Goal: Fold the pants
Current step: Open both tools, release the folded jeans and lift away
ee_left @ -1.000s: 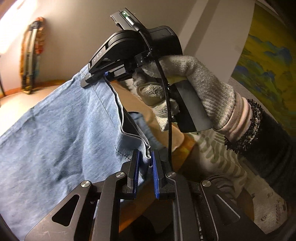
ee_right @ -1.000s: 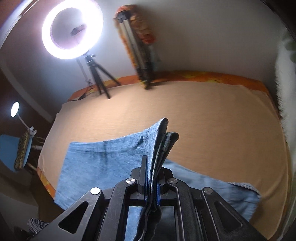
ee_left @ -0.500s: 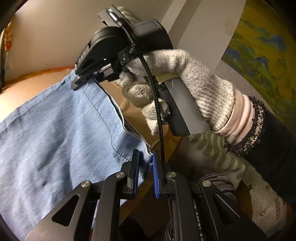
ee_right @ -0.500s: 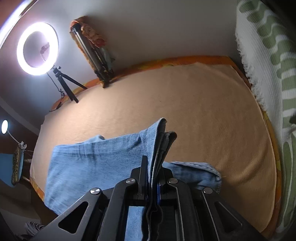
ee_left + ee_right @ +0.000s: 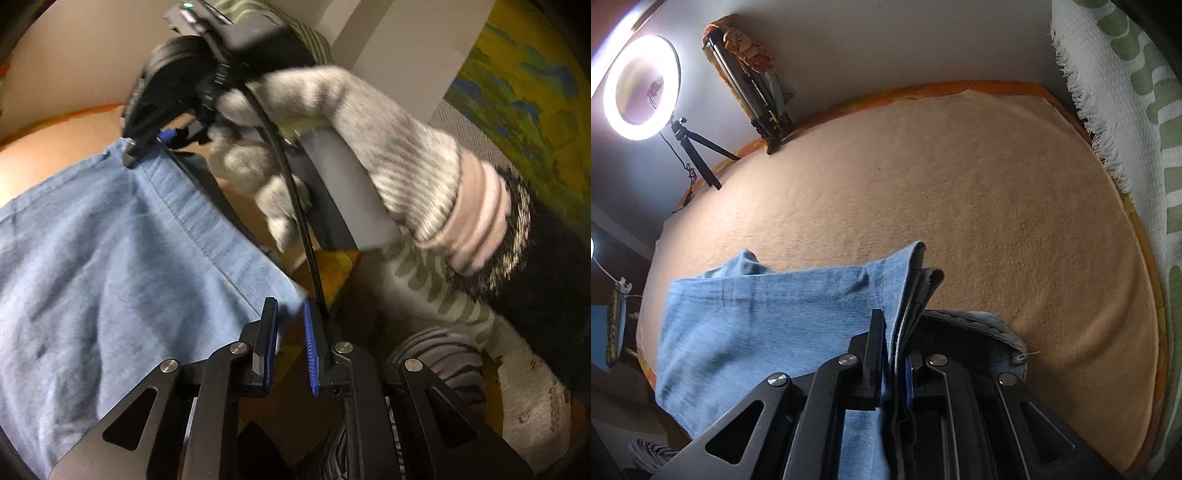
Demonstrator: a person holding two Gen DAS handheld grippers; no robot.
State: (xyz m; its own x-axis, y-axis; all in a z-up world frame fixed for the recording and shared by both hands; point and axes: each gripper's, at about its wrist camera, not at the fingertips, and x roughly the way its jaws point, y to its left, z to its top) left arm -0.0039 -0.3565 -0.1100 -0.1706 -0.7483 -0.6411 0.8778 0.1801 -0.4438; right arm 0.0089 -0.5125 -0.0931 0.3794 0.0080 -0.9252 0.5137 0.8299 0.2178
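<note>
Pants point(image 5: 768, 332), light blue denim, are pinched at both ends of one edge right now. From my right wrist cam, the right gripper point(image 5: 892, 332) is clamped on a thick bunch of folded layers, the hem sticking up past the fingertips. The rest of the denim drapes away to the left of that gripper, over the peach blanket point(image 5: 942, 184). My left gripper point(image 5: 290, 317) has a corner of the same fabric between its blue pads; the jaws look nearly pressed together, though it's blurry there. In the left cam I can also see the right gripper point(image 5: 129, 155) across the cloth, held by a hand in a grey knit glove point(image 5: 351, 147). Ring light point(image 5: 641, 86) sits at the blanket's far left edge.
</note>
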